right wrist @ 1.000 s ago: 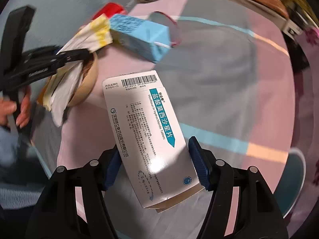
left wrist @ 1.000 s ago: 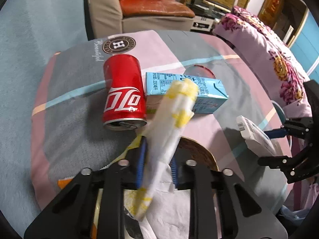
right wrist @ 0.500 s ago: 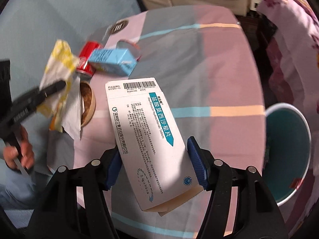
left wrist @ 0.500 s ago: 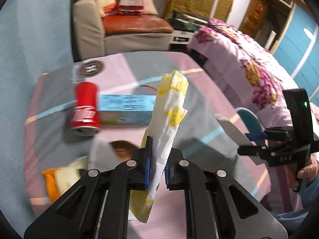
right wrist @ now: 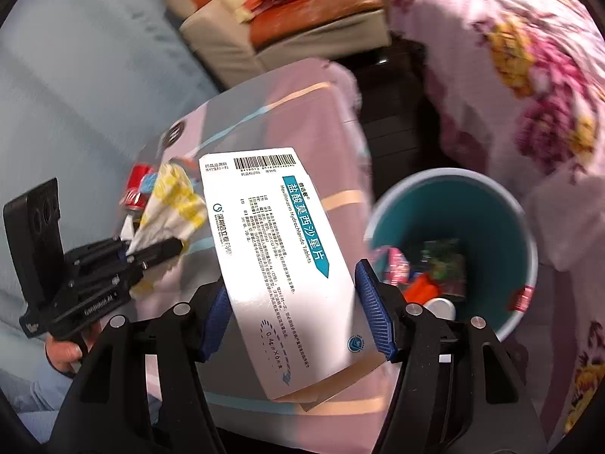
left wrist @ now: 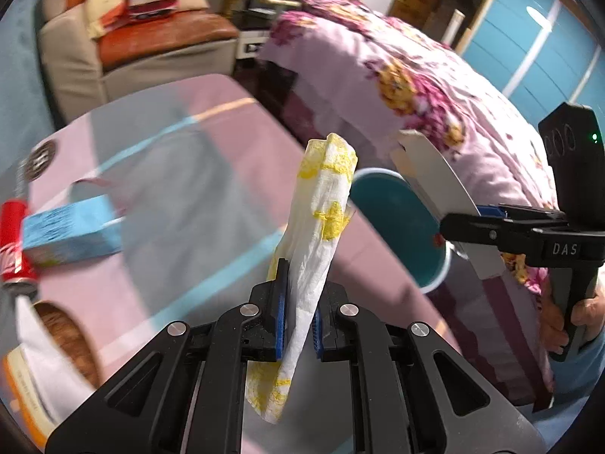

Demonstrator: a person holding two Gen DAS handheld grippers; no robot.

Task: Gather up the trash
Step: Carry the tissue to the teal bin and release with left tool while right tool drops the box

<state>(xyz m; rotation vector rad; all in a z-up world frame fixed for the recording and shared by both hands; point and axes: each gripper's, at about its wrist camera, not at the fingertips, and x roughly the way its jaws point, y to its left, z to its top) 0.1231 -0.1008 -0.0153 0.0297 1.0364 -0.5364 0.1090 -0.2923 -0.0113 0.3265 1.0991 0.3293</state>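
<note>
My left gripper is shut on a white and yellow paper napkin, held up above the table; it also shows in the right wrist view. My right gripper is shut on a white medicine box, held beside the teal trash bin, which holds several scraps. In the left wrist view the bin stands past the table edge, with the box over its rim. A red cola can and a blue carton lie on the table at the left.
The table wears a pink and grey cloth. A wooden bowl with paper sits at its near left. A bed with a floral quilt is right of the bin; an armchair stands behind the table.
Both grippers have lifted off the table and swung right toward the bin, each still holding its item. The bin has come into view; can and carton have slid to the left edge.
</note>
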